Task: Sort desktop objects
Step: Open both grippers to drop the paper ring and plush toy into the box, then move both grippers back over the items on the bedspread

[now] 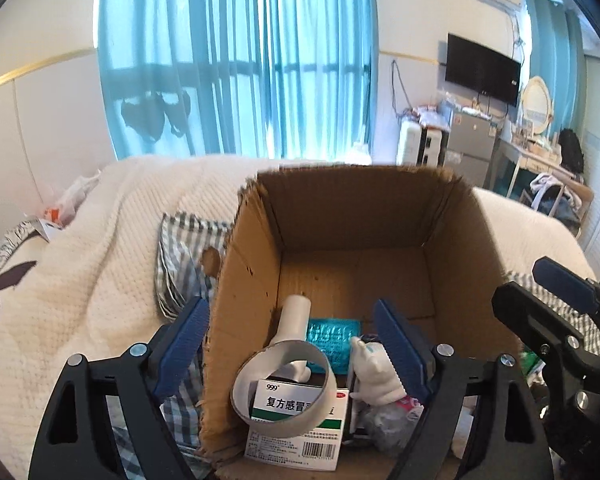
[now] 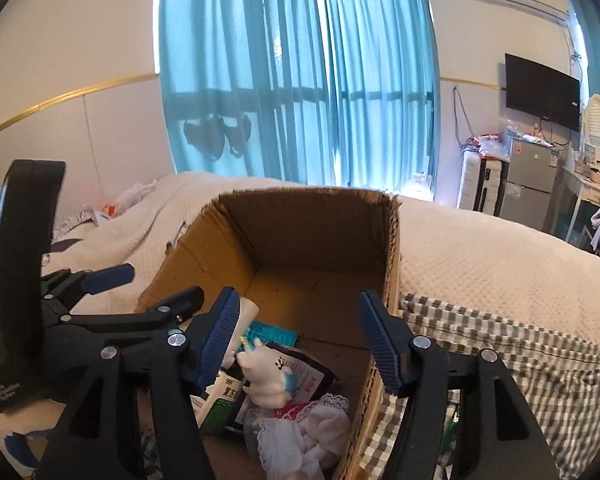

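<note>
cardboard box (image 1: 340, 216) stands open-topped on the bed (image 1: 80, 260), flaps torn off, so sorted items can be dropped straight in from above. collected inside at the near end: tape roll (image 1: 280, 384) leaning on the 999 medicine carton (image 1: 300, 428), a white tube (image 1: 294, 316) propped against the left wall, a teal packet (image 1: 332, 340) flat on the floor of the box, a white animal figurine (image 2: 266, 380) upright, a dark sachet (image 2: 300, 372) and a white lacy cloth (image 2: 320, 432).

left hand-held gripper (image 1: 296, 352): spread wide, nothing pinched; its left finger sits outside the box's left wall, right finger inside (straddling the wall). right hand-held gripper (image 2: 300, 340): also spread, empty, right finger at the box's right wall, figurine below and between the pads but not touched.

judgement: both look like release poses over the box.

room: far half of the box floor is bare. ragged wall edges lie close to both grippers; lift clear before any sideways move. checked pillow (image 2: 500, 352) crowds the right side.
</note>
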Tool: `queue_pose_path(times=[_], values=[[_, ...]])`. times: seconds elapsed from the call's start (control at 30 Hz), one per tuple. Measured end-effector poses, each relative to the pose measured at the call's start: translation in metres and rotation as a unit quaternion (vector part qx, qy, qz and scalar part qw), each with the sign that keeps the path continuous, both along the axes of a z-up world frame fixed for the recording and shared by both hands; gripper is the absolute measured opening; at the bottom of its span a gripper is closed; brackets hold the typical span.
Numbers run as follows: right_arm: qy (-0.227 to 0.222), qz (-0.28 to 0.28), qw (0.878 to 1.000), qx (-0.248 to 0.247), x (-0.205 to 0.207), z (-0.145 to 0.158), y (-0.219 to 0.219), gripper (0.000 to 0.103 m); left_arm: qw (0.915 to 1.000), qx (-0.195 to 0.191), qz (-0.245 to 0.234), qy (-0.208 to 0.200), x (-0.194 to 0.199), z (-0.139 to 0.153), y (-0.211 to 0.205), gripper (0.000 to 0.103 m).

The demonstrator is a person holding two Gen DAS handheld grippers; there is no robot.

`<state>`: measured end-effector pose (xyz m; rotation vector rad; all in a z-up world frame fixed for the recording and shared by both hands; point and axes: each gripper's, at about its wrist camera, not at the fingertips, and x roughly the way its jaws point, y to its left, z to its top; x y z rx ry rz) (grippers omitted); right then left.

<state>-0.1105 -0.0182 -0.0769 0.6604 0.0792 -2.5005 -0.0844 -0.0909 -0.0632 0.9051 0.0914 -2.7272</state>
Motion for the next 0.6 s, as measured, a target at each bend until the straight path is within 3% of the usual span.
queue_pose_path(times=[0.27,0.43,0.6], values=[[0.032,-0.024,0.999,-0.008,0.032,0.041,0.023,0.068,0.9991,-0.002,-0.015,0.040,0.027,0.038,0.014,0.092],[0.053,-0.036,0.998,-0.016,0.056,0.067,0.047,0.078,0.9968,0.000,-0.021,0.077,0.052,0.065,0.031,0.103],[0.064,-0.050,0.996,-0.028,0.085,0.087,0.071,0.090,0.9942,-0.002,-0.030,0.104,0.072,0.085,0.047,0.103]])
